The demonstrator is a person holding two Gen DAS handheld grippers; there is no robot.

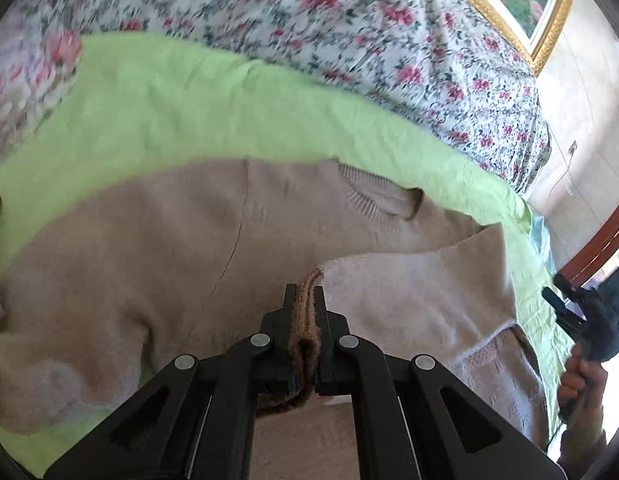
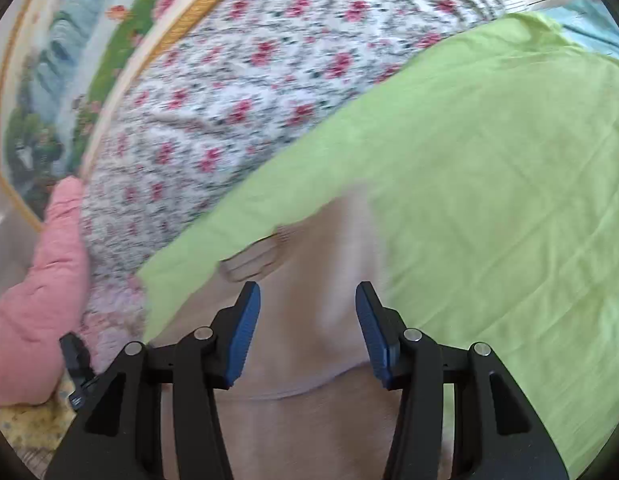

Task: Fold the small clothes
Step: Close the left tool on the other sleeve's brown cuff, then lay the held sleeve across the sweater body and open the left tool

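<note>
Beige sweater [image 1: 149, 240] on green cloth [image 1: 189, 112], floral bedspread [image 1: 349, 20] beyond.

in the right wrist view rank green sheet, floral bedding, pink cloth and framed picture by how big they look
1. green sheet
2. floral bedding
3. framed picture and pink cloth: look alike in area, and the cloth lies nearer the camera, so unranked.

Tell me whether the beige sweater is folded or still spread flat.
Partly folded. The beige sweater lies on the green cloth, neckline showing, one flap doubled over its body; the left gripper pinches a ribbed edge.
</note>
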